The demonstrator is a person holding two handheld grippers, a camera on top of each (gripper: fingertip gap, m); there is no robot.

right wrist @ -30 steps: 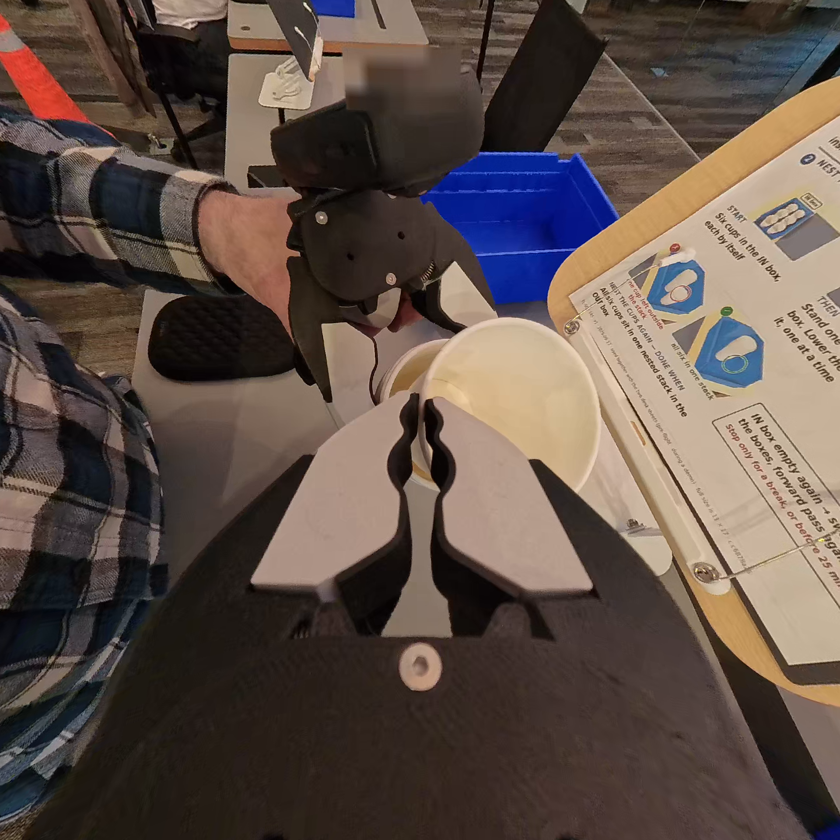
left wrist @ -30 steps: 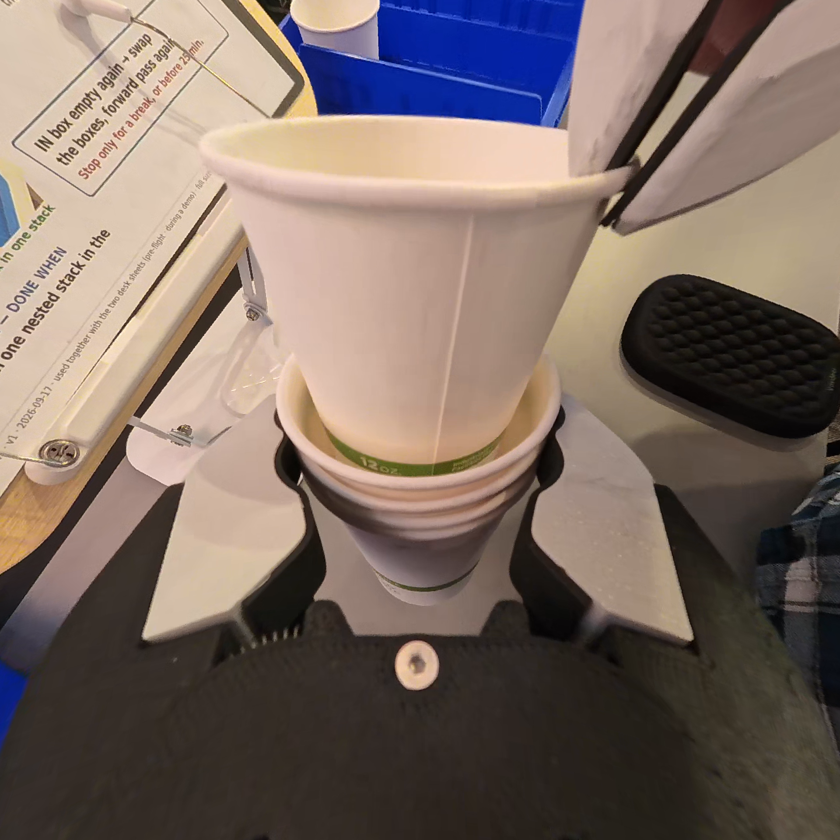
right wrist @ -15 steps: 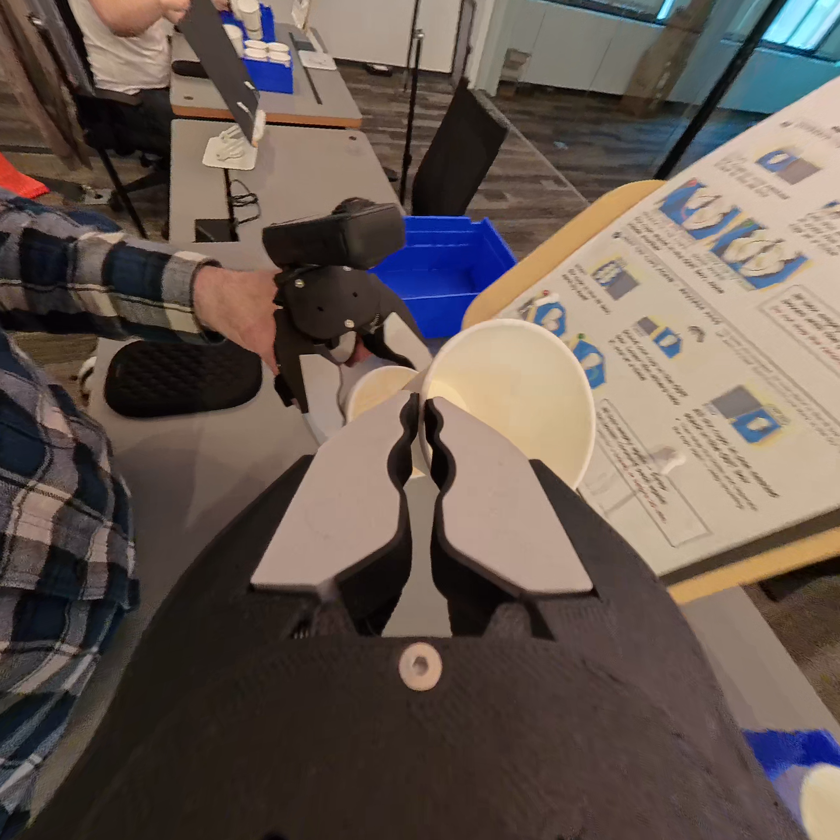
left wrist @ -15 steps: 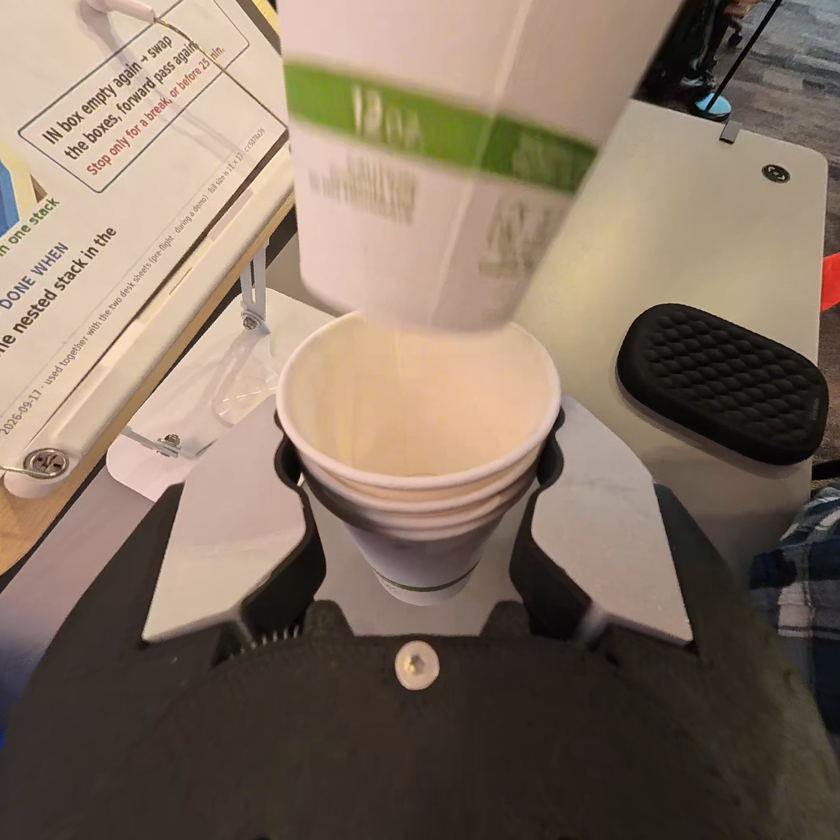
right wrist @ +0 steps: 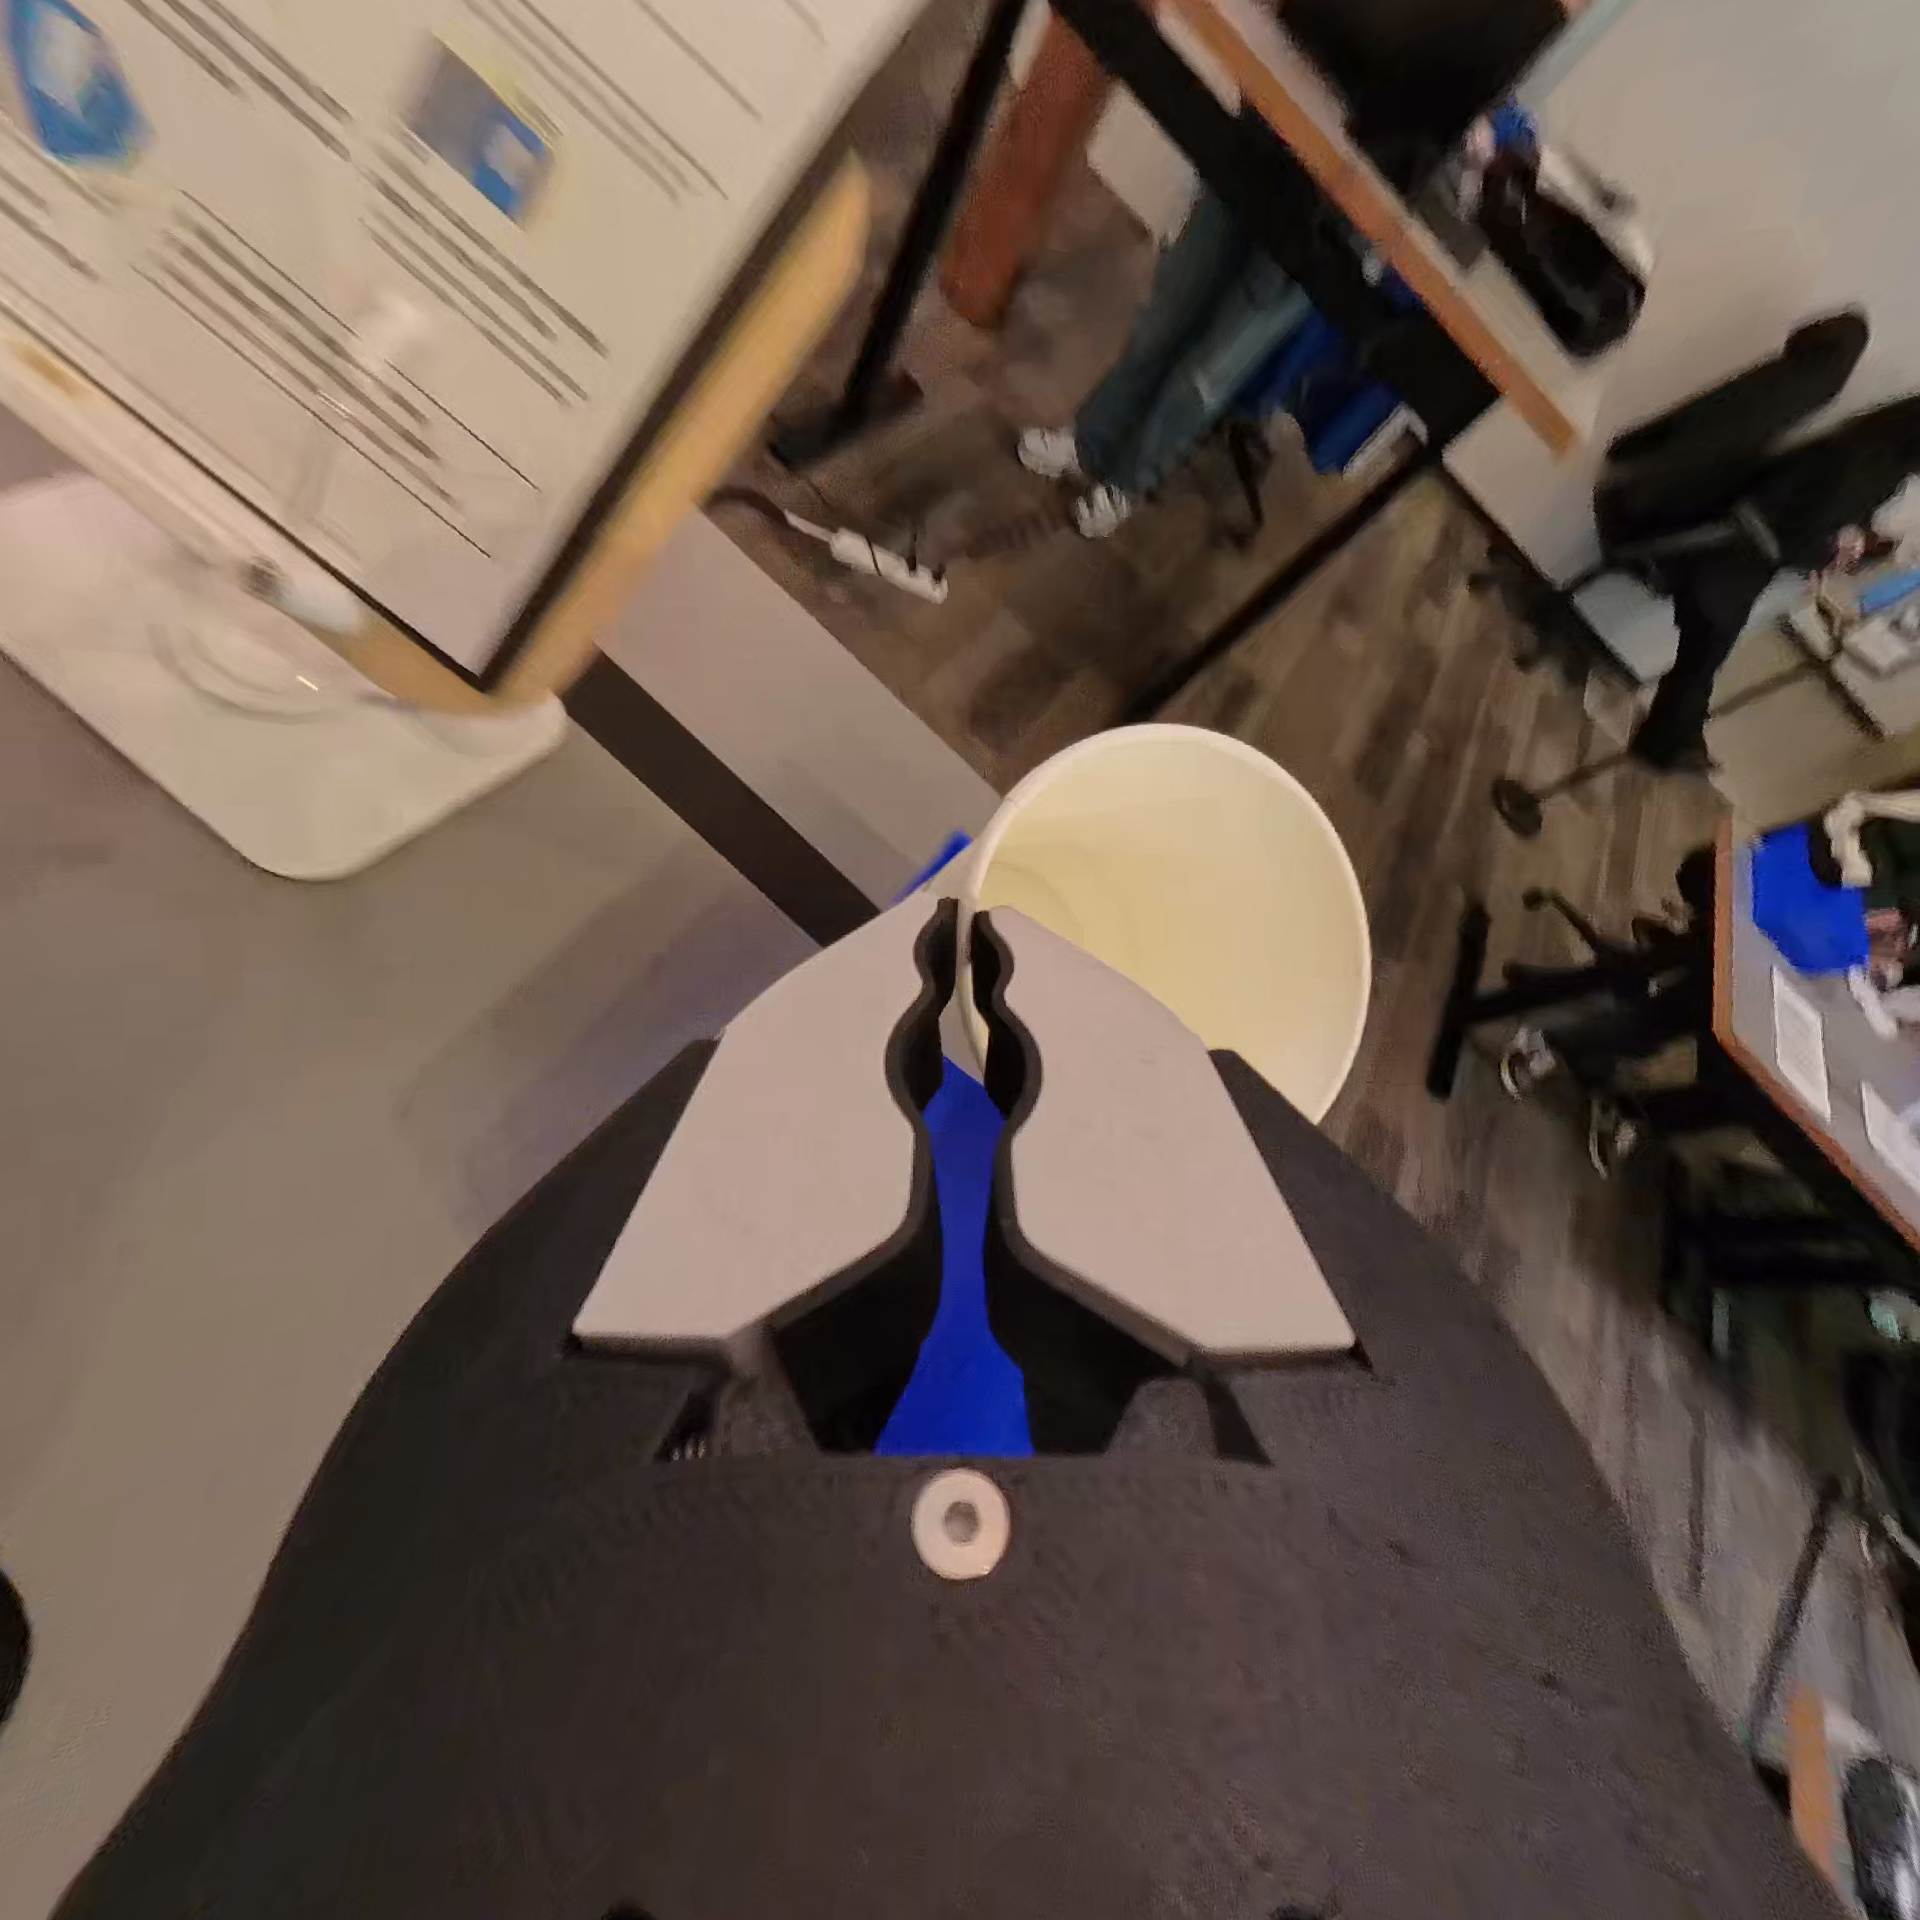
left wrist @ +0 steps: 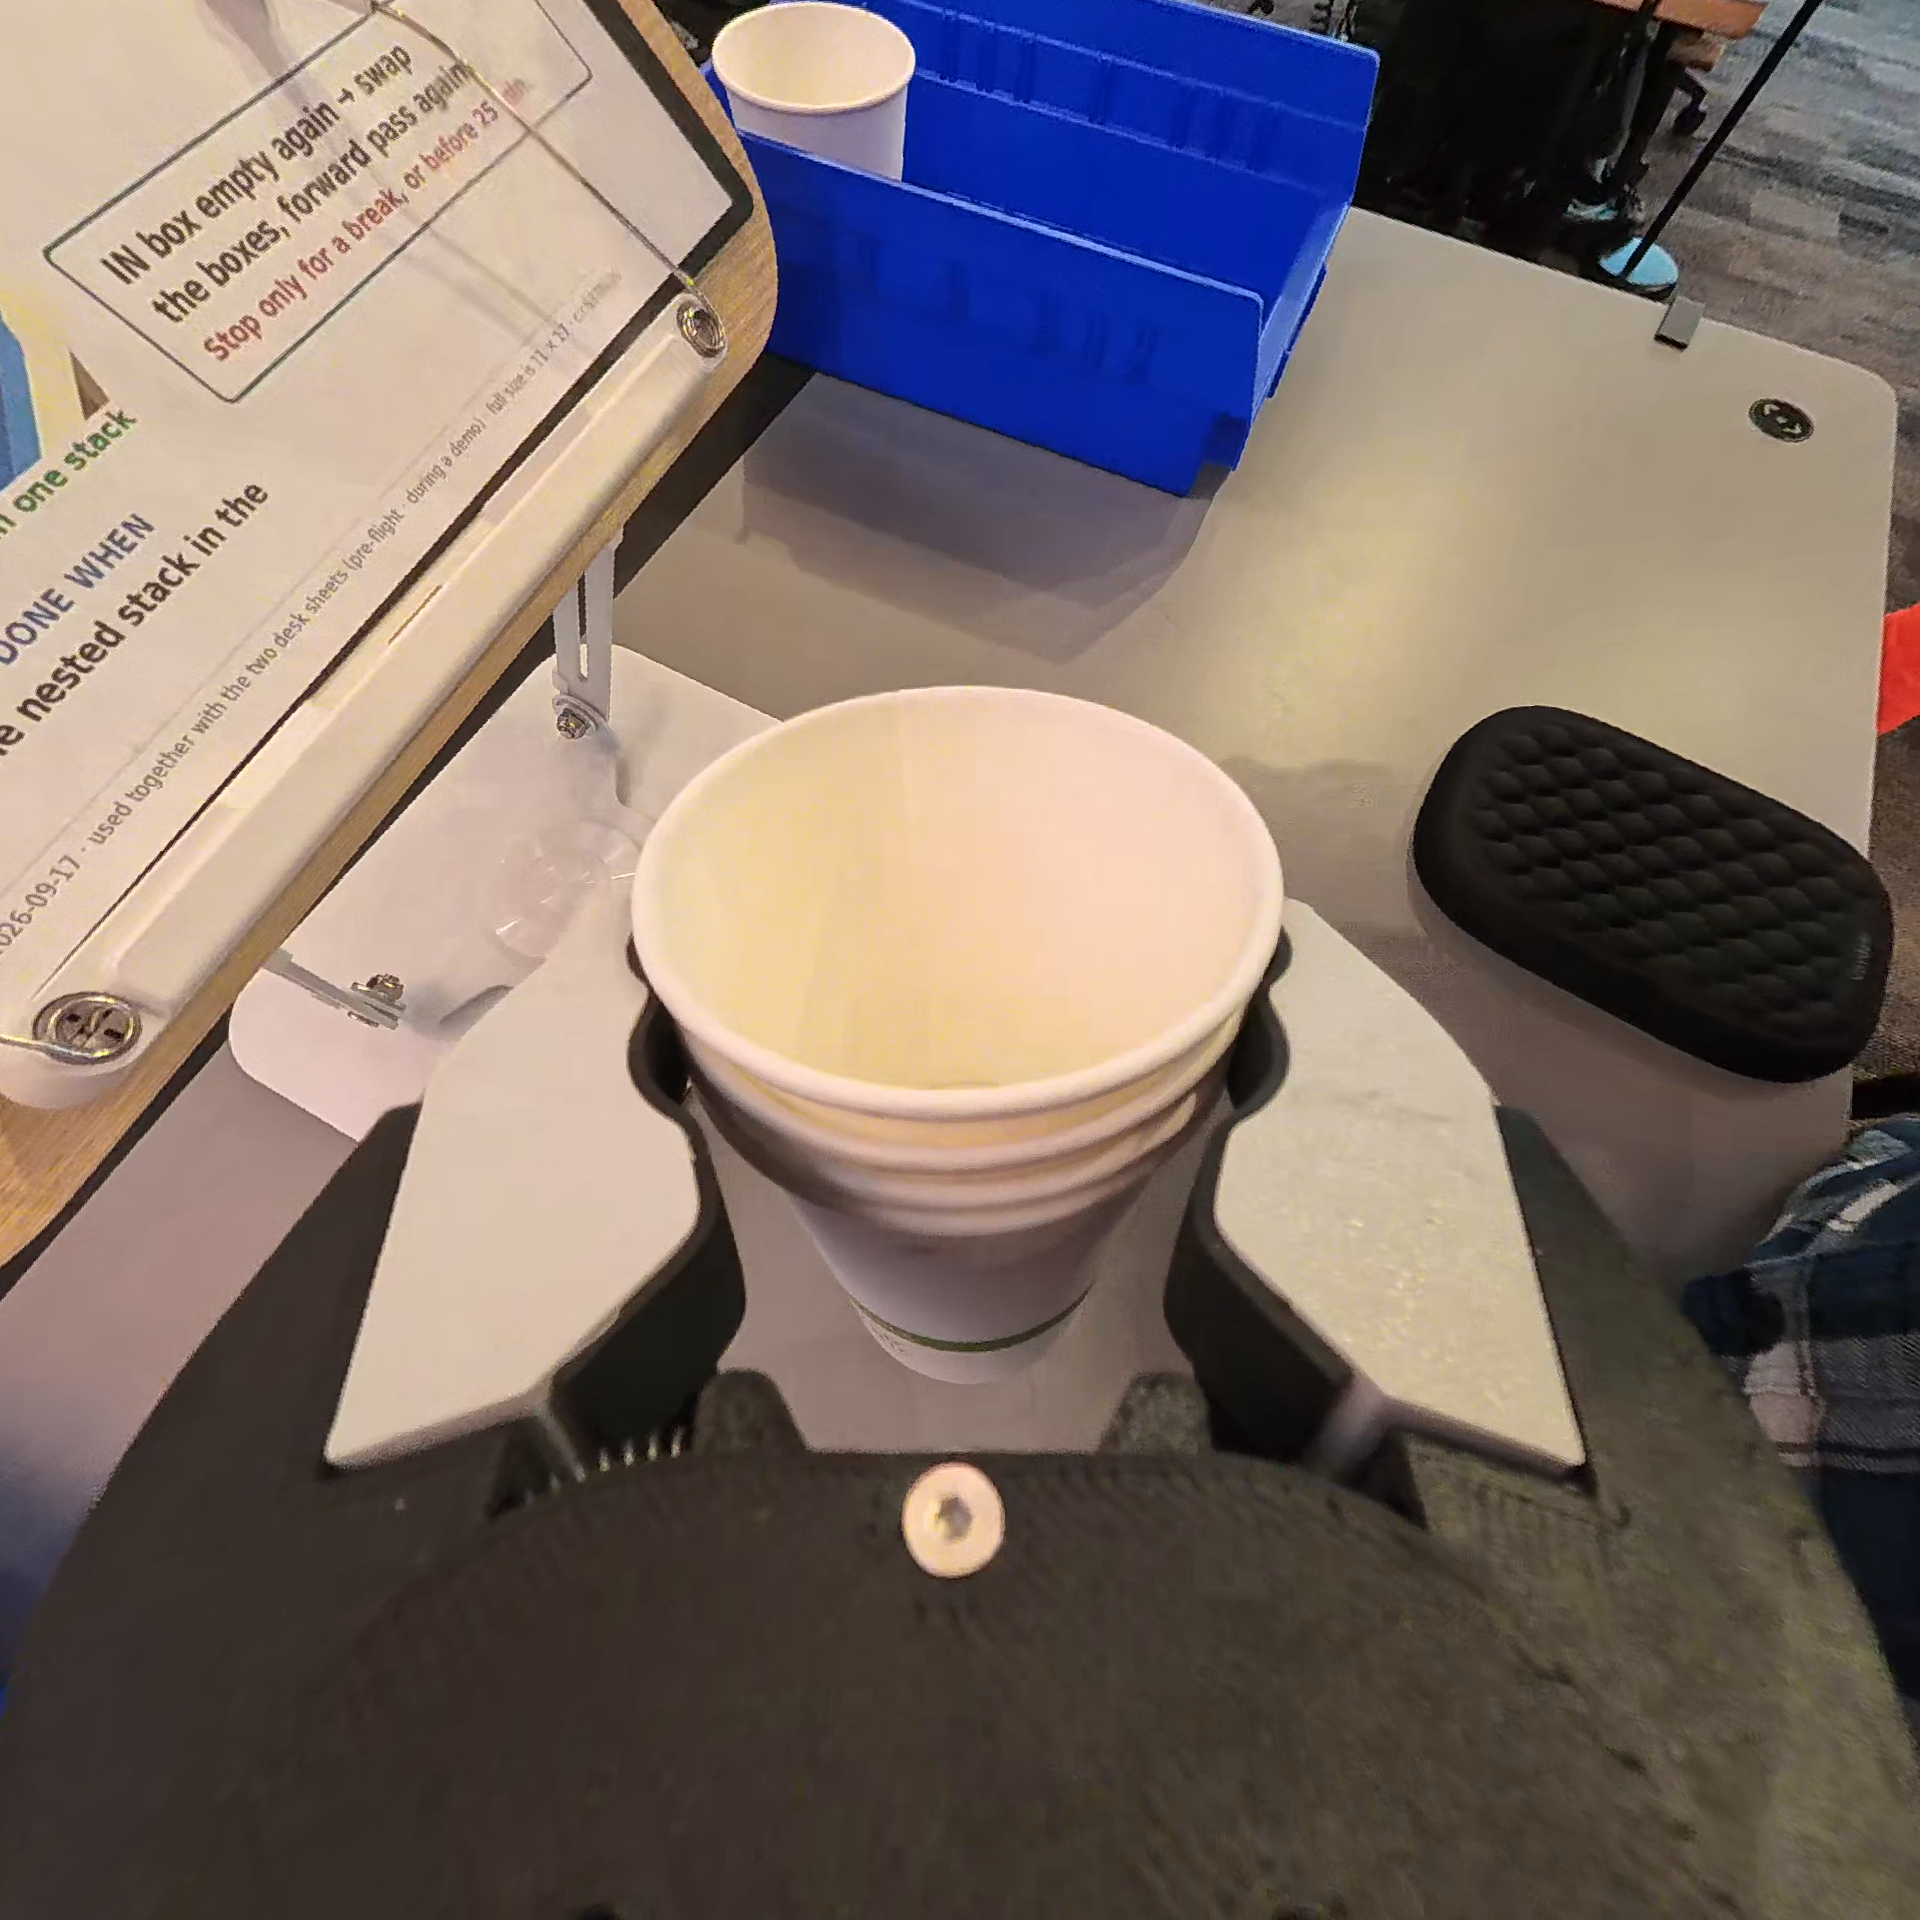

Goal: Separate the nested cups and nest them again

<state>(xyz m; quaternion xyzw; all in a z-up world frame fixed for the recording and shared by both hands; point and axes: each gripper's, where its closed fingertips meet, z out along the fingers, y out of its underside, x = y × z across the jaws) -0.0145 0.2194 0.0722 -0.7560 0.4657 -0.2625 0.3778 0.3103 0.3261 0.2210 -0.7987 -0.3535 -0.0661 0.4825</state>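
Since the earlier frame the single white cup (right wrist: 1174, 914) has left the stack completely: it no longer hangs over the stack in the left wrist view, and the right gripper (right wrist: 966, 920) has carried it off to the side, over the floor. Its two fingers are nearly closed and pinch the cup wall at the rim, one finger inside and one outside.

The left gripper (left wrist: 956, 997) is spread wide around the stack of nested cups (left wrist: 956, 1039), with one finger on each side just under the rims. I count about four rims in the stack; lower ones are hard to separate. The stack stands upright at the centre of the left wrist view.

One more white cup (left wrist: 816, 88) stands in one blue bin (left wrist: 1049, 291) at 12 o'clock. One black pad (left wrist: 1652, 894) lies on the grey surface (left wrist: 1351, 582) at 3 o'clock. One instruction board (left wrist: 291, 343) leans at 10 o'clock.
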